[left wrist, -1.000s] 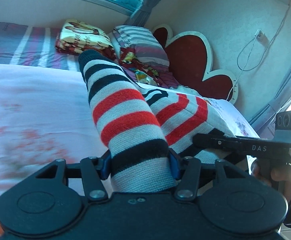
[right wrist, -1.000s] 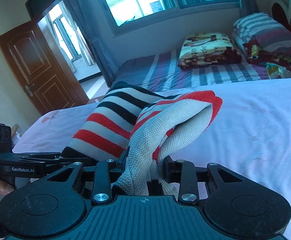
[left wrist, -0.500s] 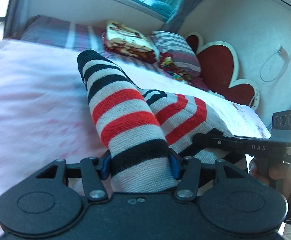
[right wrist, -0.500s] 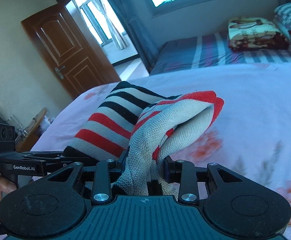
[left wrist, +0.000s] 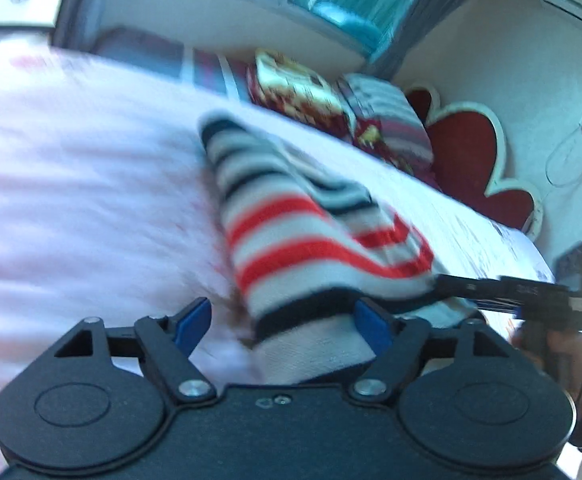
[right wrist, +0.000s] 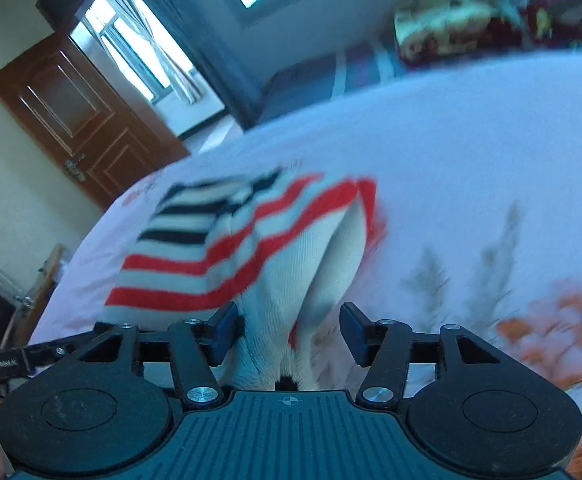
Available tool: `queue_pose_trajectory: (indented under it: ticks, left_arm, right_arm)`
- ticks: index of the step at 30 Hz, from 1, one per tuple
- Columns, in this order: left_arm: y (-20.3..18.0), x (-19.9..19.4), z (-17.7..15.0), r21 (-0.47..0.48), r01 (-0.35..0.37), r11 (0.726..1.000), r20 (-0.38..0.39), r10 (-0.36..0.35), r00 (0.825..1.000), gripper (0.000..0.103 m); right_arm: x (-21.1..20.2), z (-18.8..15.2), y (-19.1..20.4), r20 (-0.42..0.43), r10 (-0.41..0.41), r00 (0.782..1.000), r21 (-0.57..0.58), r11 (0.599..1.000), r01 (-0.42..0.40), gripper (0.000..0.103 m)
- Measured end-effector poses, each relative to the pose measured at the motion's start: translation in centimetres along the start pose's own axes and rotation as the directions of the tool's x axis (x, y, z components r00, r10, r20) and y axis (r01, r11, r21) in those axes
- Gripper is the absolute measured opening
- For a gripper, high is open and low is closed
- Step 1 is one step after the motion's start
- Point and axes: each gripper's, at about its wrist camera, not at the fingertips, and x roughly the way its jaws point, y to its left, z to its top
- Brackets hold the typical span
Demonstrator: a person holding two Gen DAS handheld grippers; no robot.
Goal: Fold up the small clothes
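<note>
both wrist views sit low and close over the bed (left wrist: 71, 184), sharing the striped garment (left wrist: 291, 240) from opposite sides.

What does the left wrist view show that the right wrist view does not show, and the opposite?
Only the left wrist view shows the red heart-shaped headboard and the air conditioner on the wall. Only the right wrist view shows the brown door and the orange flower print on the sheet. Both views show the striped garment on the bed sheet, and each hand-held gripper, left and right, has its jaws open.

Brown door (right wrist: 79, 120), heart headboard (left wrist: 467, 160), pillows (left wrist: 387, 120) w/ folded blanket (left wrist: 291, 84).
</note>
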Motion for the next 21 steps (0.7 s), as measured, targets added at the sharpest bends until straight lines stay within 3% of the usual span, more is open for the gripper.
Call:
queue_pose_trajectory:
  ticks: [1, 2, 3, 5, 8, 11, 13, 18, 21]
  left_arm:
    - [-0.1, -0.8, 0.6, 0.024, -0.027, 0.999, 0.019, 0.027, 0.999, 0.061]
    - [-0.3, -1.1, 1.2, 0.058, -0.044, 0.997, 0.027, 0.042, 0.999, 0.051]
    - [-1.1, -0.9, 2.0, 0.098, -0.056, 0.994, 0.034, 0.052, 0.998, 0.047]
    - [-2.9, 0.3, 3.0, 0.175, -0.04, 0.984, 0.032, 0.035, 0.999, 0.04]
    - [-5.2, 3.2, 3.3, 0.282, -0.063, 0.957, 0.003, 0.065, 0.998, 0.038]
    - [-5.5, 5.7, 2.3, 0.321, -0.099, 0.942, -0.035, 0.117, 0.993, 0.04]
    - [-5.4, 6.0, 1.5, 0.325, -0.11, 0.939, -0.027, 0.126, 0.992, 0.04]
    - [-5.3, 6.2, 1.6, 0.318, -0.113, 0.941, -0.031, 0.129, 0.991, 0.04]
    - [-5.7, 4.6, 1.7, 0.316, -0.116, 0.942, -0.01, 0.126, 0.992, 0.038]
  right_arm:
    - [-0.8, 0.4, 0.9, 0.028, 0.0, 1.0, -0.052, 0.999, 0.002, 0.048]
    - [-0.9, 0.7, 1.8, 0.038, -0.008, 0.999, -0.102, 0.995, 0.012, 0.032]
    - [-0.8, 0.9, 2.9, 0.046, -0.025, 0.999, -0.152, 0.988, 0.032, 0.027]
    - [0.3, 0.4, 5.5, 0.046, -0.049, 0.998, -0.243, 0.968, 0.059, 0.026]
    - [3.4, -0.4, 7.2, 0.029, -0.13, 0.991, -0.336, 0.933, 0.132, 0.026]
    - [7.2, -1.7, 5.8, -0.056, -0.218, 0.974, -0.367, 0.912, 0.184, 0.019]
    - [7.8, -2.1, 4.6, -0.052, -0.196, 0.979, -0.332, 0.928, 0.168, 0.019]
    - [7.4, -2.3, 4.7, -0.034, -0.21, 0.977, -0.327, 0.926, 0.187, 0.019]
    - [3.8, -2.3, 6.2, 0.02, -0.195, 0.981, -0.31, 0.931, 0.192, 0.019]
